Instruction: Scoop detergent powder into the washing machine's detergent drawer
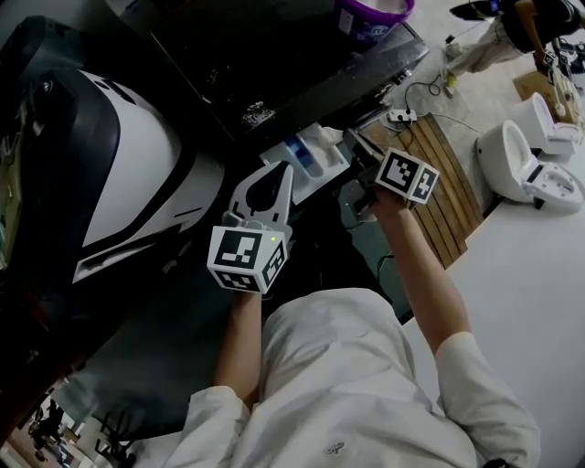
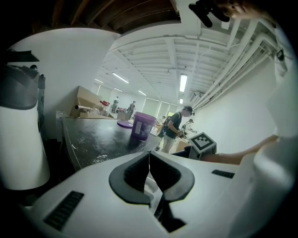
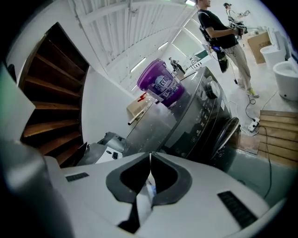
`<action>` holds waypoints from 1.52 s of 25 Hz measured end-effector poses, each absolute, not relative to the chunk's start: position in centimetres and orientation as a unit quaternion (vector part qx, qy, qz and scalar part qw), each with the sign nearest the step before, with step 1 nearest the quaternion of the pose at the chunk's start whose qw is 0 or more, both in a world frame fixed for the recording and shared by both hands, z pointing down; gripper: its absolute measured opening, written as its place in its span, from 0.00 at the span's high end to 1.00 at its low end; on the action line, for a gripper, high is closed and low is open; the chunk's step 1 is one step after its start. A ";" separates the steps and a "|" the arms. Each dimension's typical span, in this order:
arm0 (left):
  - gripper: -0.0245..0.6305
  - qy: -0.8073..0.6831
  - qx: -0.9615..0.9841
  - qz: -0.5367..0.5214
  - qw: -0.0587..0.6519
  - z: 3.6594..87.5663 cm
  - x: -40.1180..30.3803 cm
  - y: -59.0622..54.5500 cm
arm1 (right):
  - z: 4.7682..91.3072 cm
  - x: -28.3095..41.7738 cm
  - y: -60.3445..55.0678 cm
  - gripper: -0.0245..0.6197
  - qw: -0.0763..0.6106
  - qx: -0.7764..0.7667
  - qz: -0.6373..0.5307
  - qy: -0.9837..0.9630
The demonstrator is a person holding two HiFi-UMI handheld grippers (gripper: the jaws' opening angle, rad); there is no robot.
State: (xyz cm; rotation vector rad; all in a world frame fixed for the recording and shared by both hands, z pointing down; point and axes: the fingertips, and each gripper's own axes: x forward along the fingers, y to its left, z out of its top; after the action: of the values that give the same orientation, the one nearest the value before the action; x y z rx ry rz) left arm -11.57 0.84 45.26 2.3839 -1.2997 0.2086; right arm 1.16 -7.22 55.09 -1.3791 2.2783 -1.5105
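Purple tub (image 3: pixel 161 86), black washing machine (image 3: pixel 200 116), white-and-blue detergent drawer (image 1: pixel 324 163), brown slatted platform (image 1: pixel 439 183)

Glossy dark top on the washing machine (image 3: pixel 186 122), gritty with white powder (image 1: pixel 256 111). Shiny purple plastic tub (image 3: pixel 163 86). Slatted wooden platform (image 1: pixel 441 174). White cloth shirt (image 1: pixel 347 384).

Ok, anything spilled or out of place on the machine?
Yes: white powder is scattered over the machine's dark top, near the edge by the open drawer. It looks like spilled detergent. The purple tub stands upright farther back on the top. Nothing else stands out.
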 end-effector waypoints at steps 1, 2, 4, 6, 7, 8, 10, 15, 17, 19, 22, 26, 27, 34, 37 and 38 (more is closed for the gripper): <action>0.93 -0.467 0.856 0.075 0.208 45.3 -11.6 0.8 | 55.1 1.1 -7.3 0.95 0.034 -0.451 -0.490 0.745; 0.93 -0.468 0.856 0.075 0.209 45.3 -11.6 0.8 | 55.2 0.9 -7.3 0.95 0.029 -0.452 -0.486 0.747; 0.93 -0.468 0.855 0.074 0.210 45.3 -11.7 0.8 | 55.3 0.7 -7.4 0.95 0.018 -0.454 -0.480 0.751; 0.93 -0.468 0.855 0.073 0.211 45.3 -11.7 0.9 | 55.5 0.6 -7.5 0.95 0.007 -0.456 -0.474 0.753; 0.93 -0.469 0.855 0.073 0.211 45.3 -11.8 0.9 | 55.6 0.6 -7.5 0.95 0.001 -0.458 -0.471 0.754; 0.93 -0.469 0.854 0.072 0.212 45.3 -11.8 0.9 | 55.7 0.5 -7.6 0.95 -0.004 -0.460 -0.467 0.755; 0.93 -0.470 0.854 0.072 0.212 45.4 -11.9 0.9 | 55.9 0.4 -7.7 0.95 -0.015 -0.462 -0.460 0.758; 0.93 -0.471 0.853 0.070 0.214 45.4 -12.2 0.9 | 56.1 0.0 -7.9 0.95 -0.041 -0.466 -0.440 0.767; 0.93 -0.471 0.853 0.069 0.214 45.4 -12.3 0.9 | 56.2 -0.2 -7.9 0.95 -0.048 -0.466 -0.435 0.769; 0.93 -0.472 0.853 0.068 0.214 45.4 -12.4 0.9 | 56.3 -0.4 -7.9 0.95 -0.053 -0.465 -0.431 0.771; 0.93 -0.472 0.853 0.067 0.213 45.2 -12.5 0.9 | 56.4 -0.6 -8.0 0.95 -0.066 -0.466 -0.419 0.776; 0.93 -0.473 0.852 0.066 0.213 45.2 -12.8 1.0 | 56.4 -1.0 -8.0 0.95 -0.084 -0.468 -0.402 0.783; 0.93 -0.473 0.852 0.066 0.213 45.2 -12.8 1.0 | 56.4 -1.1 -8.0 0.95 -0.088 -0.467 -0.398 0.785; 0.93 -0.474 0.852 0.064 0.214 45.1 -13.1 1.0 | 56.5 -1.6 -8.0 0.95 -0.122 -0.468 -0.365 0.796; 0.93 -0.475 0.851 0.063 0.214 45.1 -13.3 1.0 | 56.6 -1.9 -8.1 0.95 -0.129 -0.465 -0.356 0.800; 0.93 -0.476 0.851 0.063 0.214 45.1 -13.4 1.0 | 56.5 -2.0 -8.1 0.95 -0.133 -0.465 -0.350 0.802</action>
State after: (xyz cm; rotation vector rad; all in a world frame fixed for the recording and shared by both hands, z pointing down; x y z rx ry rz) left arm -13.36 1.04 45.07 2.3609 -1.3194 0.1750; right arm -2.00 -8.09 56.52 -1.5984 2.7582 -1.2052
